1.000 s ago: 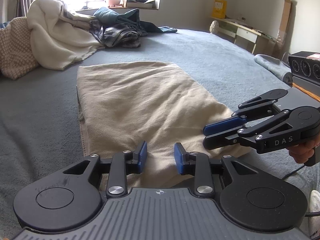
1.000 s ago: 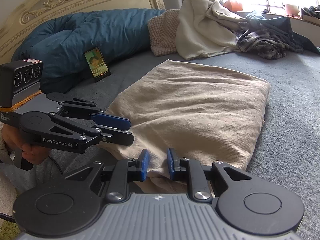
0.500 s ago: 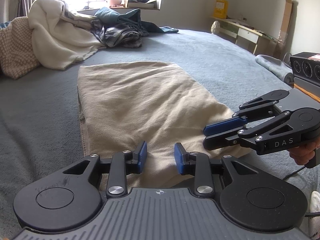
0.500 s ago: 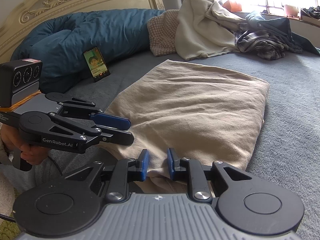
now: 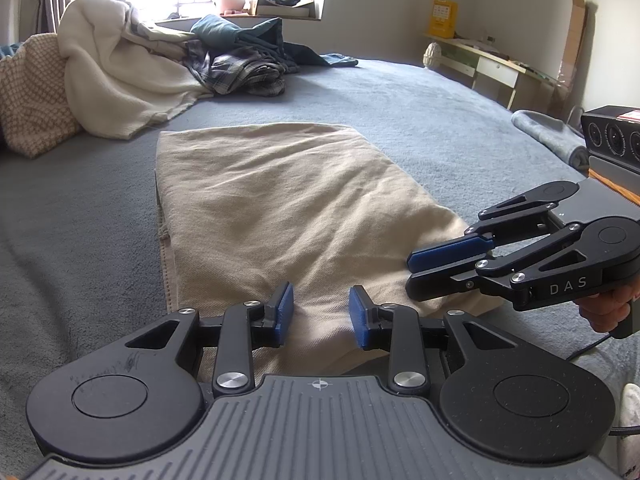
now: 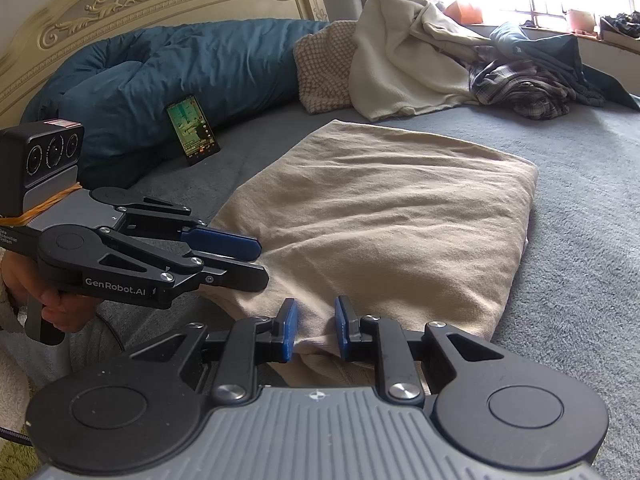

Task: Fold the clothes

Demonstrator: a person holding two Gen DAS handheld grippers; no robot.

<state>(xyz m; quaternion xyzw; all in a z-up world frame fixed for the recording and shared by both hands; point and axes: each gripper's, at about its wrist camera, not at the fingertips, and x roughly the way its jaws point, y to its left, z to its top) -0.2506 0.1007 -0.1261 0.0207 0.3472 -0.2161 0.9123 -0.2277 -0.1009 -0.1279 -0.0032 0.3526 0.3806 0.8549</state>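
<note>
A beige garment (image 5: 280, 216) lies folded into a flat rectangle on the grey bed (image 5: 420, 120). My left gripper (image 5: 321, 314) sits over its near edge, blue pads apart, the cloth flat under the gap and not pressed. In the right wrist view that gripper (image 6: 256, 264) reaches in from the left to the garment's (image 6: 380, 220) near left corner. My right gripper (image 6: 315, 330) holds a bunched ridge of the near hem between its pads. In the left wrist view the right gripper (image 5: 416, 272) comes in from the right at the near right corner.
Unfolded clothes (image 5: 240, 64) and a cream blanket (image 5: 116, 76) are heaped at the far side under the window. A teal duvet (image 6: 160, 76) lies along the headboard with a lit phone (image 6: 194, 130) leaning on it. A desk (image 5: 492, 68) stands beyond the bed.
</note>
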